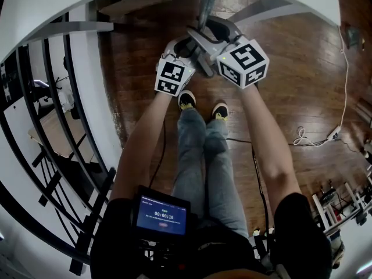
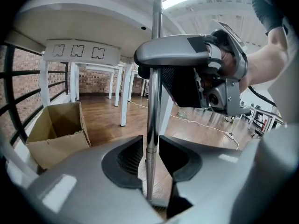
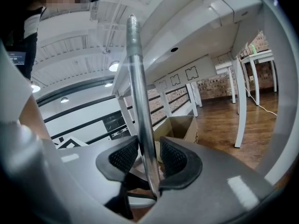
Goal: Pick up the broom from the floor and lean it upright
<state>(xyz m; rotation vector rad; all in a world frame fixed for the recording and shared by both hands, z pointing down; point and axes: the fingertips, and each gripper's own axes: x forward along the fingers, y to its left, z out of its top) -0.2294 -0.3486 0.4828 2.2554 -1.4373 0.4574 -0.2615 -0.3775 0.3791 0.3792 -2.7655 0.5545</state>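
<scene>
The broom's metal handle stands nearly upright between my two grippers. My left gripper is shut on it low down, both black pads against the tube. Higher on the same handle is my right gripper. In the right gripper view the handle runs up between that gripper's pads, with a narrow gap showing at the right pad, so it is open around the tube. In the head view the handle rises beyond the left gripper and the right gripper. The broom head is hidden.
An open cardboard box sits on the wood floor to the left, under a white table with white legs. A black railing runs along my left. A white cable lies on the floor at right.
</scene>
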